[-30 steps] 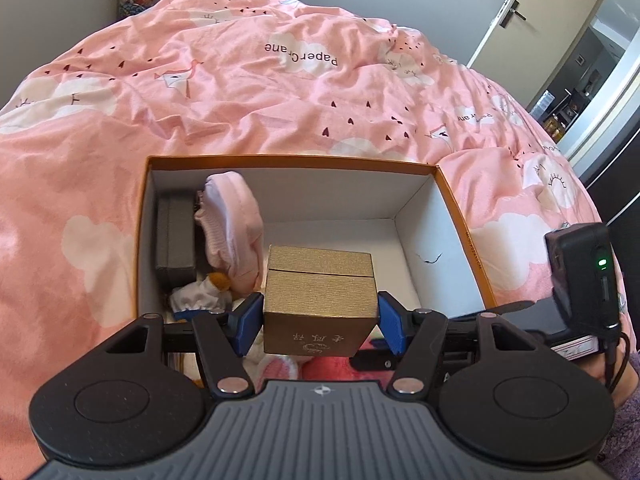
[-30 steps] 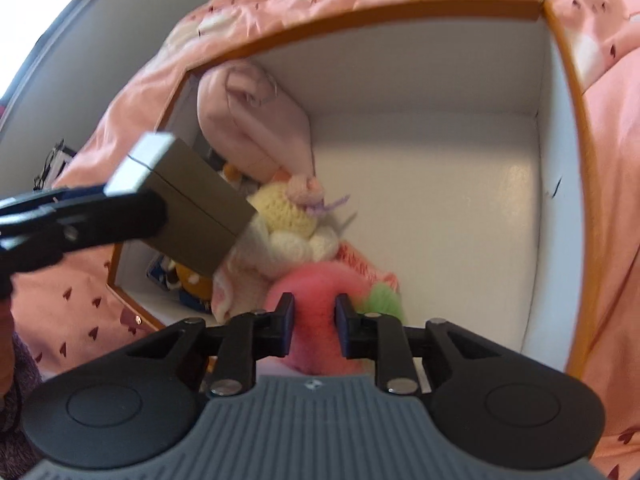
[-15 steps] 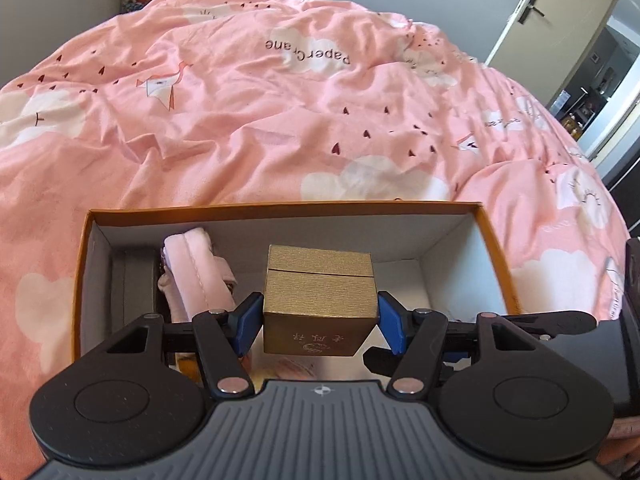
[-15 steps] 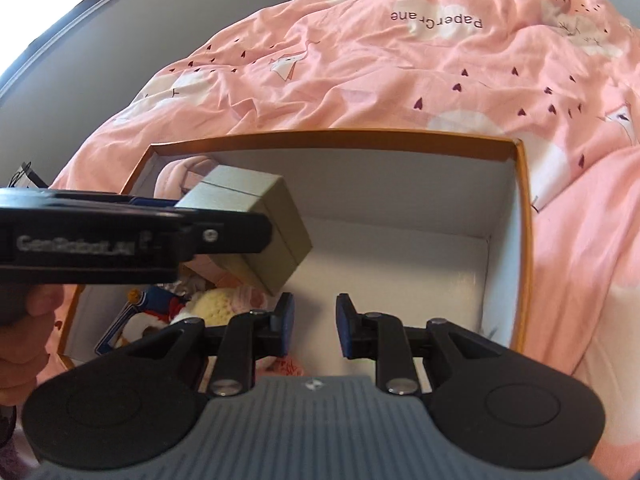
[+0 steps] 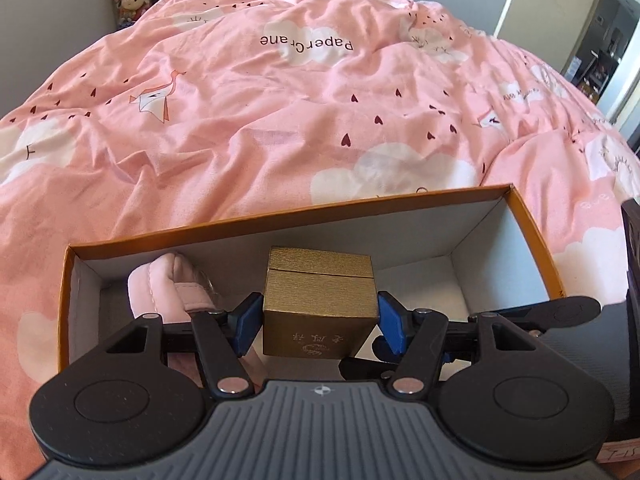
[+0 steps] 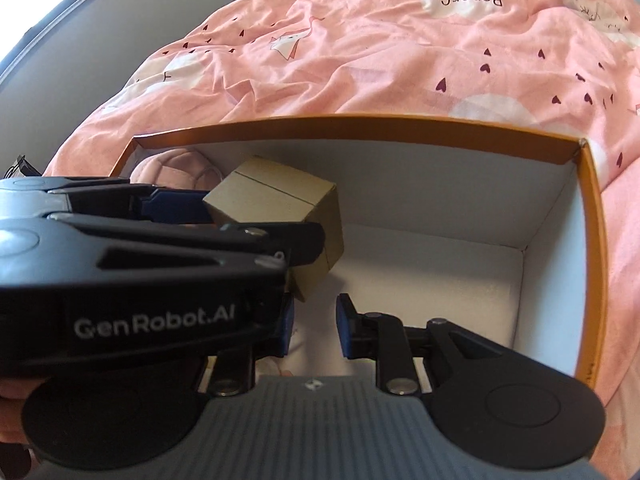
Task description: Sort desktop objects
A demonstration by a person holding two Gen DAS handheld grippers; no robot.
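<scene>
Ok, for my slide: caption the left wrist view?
Left gripper holds a gold box over the orange tray.

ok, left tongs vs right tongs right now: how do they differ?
Left tongs are shut on the gold box, blue pads pressing its two sides; right tongs hold nothing, with a gap between their pads. Left tongs spread wide around the box; right tongs stand narrower. Both hang over the orange-rimmed box.
</scene>
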